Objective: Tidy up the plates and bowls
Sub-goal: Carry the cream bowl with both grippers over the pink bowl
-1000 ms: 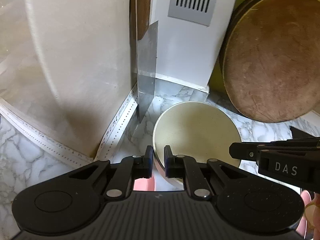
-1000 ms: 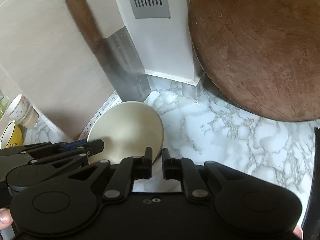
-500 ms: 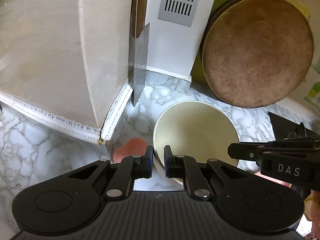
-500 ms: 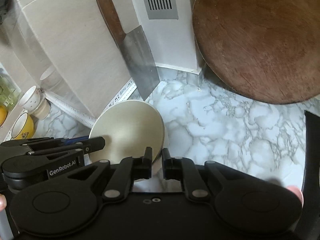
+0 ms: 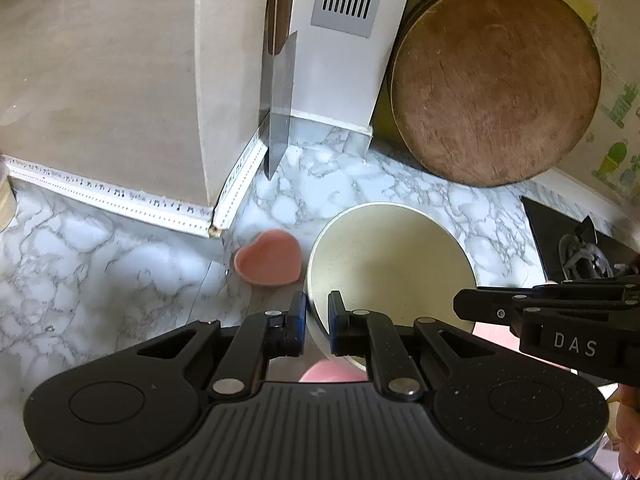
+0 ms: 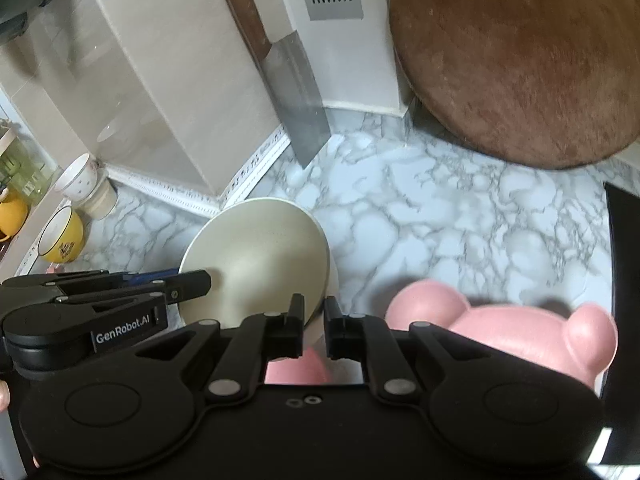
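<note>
A cream bowl (image 5: 390,264) hangs above the marble counter, held by both grippers. My left gripper (image 5: 317,324) is shut on its near left rim. My right gripper (image 6: 313,330) is shut on the opposite rim of the same cream bowl (image 6: 256,256). In the left wrist view the right gripper (image 5: 472,306) reaches in from the right; in the right wrist view the left gripper (image 6: 200,282) comes in from the left. A small pink heart-shaped dish (image 5: 267,257) sits on the counter beyond the bowl. A pink bear-shaped plate (image 6: 504,332) lies below the right gripper.
A cleaver (image 6: 294,92) leans against the beige tiled wall corner (image 5: 120,80). A round wooden chopping board (image 5: 494,84) leans at the back right. A dark stove edge (image 5: 568,232) lies at right. Cups, one of them yellow (image 6: 62,240), stand on a shelf at far left.
Both grippers have pulled back from the corner with the bowl, rising slightly. The heart-shaped dish and the bear-shaped plate have come into view below.
</note>
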Demonstrator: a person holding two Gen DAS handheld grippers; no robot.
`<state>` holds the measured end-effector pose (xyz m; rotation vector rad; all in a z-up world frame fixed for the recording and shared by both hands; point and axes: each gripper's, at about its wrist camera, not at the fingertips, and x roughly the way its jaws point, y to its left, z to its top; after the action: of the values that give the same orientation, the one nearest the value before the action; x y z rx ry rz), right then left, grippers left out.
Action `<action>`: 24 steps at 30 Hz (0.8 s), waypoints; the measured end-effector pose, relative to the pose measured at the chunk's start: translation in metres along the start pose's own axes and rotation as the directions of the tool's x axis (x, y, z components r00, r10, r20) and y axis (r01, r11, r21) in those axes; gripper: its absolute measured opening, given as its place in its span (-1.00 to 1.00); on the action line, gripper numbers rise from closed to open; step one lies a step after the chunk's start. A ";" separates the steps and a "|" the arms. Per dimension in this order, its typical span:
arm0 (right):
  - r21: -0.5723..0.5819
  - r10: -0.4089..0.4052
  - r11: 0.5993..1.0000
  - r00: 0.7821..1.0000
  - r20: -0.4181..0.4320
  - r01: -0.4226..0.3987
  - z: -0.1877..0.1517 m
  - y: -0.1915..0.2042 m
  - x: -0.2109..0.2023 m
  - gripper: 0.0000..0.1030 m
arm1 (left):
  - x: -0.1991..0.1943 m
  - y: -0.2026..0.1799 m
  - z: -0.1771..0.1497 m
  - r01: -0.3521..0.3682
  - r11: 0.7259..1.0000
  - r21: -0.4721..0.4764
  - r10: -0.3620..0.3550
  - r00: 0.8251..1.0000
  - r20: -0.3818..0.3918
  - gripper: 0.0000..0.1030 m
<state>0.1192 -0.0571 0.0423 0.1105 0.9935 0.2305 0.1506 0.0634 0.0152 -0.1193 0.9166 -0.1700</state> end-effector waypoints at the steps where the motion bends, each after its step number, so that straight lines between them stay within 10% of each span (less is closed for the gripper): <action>1: 0.004 0.002 1.000 1.000 -0.005 -0.002 -0.003 0.001 0.000 -0.80 | -0.002 0.000 -0.003 0.000 1.000 0.000 0.000 1.000 -0.002 -0.80; 24: 0.051 0.041 0.998 0.994 -0.099 -0.036 -0.047 0.003 0.010 -0.80 | 0.001 0.008 -0.052 0.009 1.000 -0.005 -0.009 0.995 -0.097 -0.80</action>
<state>0.0843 -0.0525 0.0096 0.1642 1.0978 0.2490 0.1106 0.0695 -0.0178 -0.1204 1.0138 -0.1836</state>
